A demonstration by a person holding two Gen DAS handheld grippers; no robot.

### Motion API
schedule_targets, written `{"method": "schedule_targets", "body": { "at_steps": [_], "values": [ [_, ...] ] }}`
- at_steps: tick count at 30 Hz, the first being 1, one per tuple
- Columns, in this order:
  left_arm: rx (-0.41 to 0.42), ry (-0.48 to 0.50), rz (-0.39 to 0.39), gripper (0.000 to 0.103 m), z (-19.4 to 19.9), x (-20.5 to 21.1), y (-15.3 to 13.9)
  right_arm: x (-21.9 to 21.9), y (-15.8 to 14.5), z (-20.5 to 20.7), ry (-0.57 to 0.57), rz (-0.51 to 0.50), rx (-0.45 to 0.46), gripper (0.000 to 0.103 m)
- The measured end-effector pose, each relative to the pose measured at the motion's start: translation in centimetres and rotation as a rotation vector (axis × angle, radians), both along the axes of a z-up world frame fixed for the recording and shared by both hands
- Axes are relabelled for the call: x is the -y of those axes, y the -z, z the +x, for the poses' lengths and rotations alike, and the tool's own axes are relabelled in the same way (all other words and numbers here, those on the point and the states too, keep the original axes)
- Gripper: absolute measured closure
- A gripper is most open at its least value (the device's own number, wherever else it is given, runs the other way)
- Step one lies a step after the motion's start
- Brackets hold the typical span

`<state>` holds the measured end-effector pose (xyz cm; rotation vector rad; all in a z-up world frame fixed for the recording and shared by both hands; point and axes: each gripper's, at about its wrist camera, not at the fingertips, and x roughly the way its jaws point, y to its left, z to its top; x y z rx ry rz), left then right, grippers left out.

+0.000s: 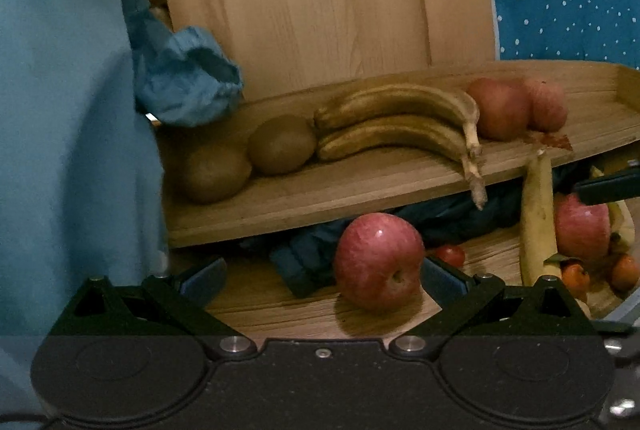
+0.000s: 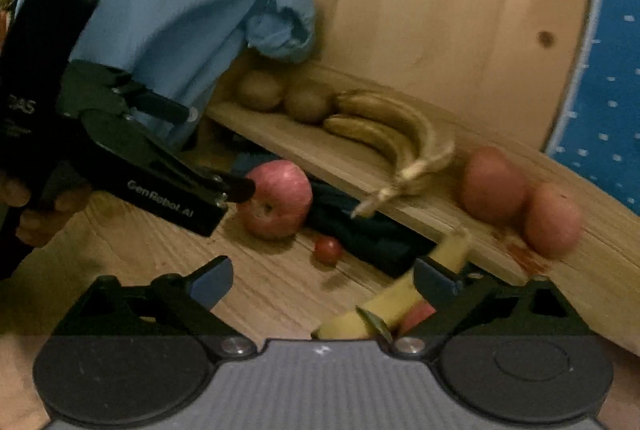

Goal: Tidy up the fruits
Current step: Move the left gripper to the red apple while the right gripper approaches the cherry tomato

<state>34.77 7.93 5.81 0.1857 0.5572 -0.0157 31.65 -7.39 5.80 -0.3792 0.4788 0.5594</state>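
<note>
A red apple [image 1: 378, 260] sits on the wooden tabletop between the fingers of my left gripper [image 1: 324, 279], close to the right pad, with a gap on its left. That gripper is open. The right wrist view shows the same apple [image 2: 276, 198] with one left fingertip [image 2: 240, 188] at its side. My right gripper [image 2: 324, 280] is open; a yellow banana [image 2: 400, 300] lies slanted by its right pad. A raised wooden board [image 1: 320, 198] carries two kiwis [image 1: 216, 172], two browned bananas [image 1: 396, 122] and two apples [image 1: 500, 108].
A small tomato [image 1: 452, 254] lies on the table near dark blue cloth [image 1: 304, 258] under the board. At the right are another apple [image 1: 582, 226], a yellow banana [image 1: 538, 218] and small oranges [image 1: 576, 276]. A person's blue sleeve [image 1: 60, 110] fills the left; a wooden door [image 1: 320, 10] stands behind.
</note>
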Motion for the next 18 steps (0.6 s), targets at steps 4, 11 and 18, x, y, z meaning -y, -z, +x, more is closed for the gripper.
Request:
{"method": "schedule_targets", "body": {
  "at_steps": [4,11,18],
  "values": [
    [-0.027,0.016,-0.033,0.001,1.2,-0.2,0.6,-0.7,0.9,1.7,-0.009,-0.019,-0.036,0.019],
    [-0.047,0.046,-0.085,0.001,3.0,-0.1,1.2,-1.1,2.0,3.3,-0.019,-0.044,-0.056,0.022],
    [-0.072,0.071,-0.111,0.001,4.2,-0.3,1.8,-1.6,2.3,4.4,-0.039,-0.064,-0.063,0.022]
  ]
}}
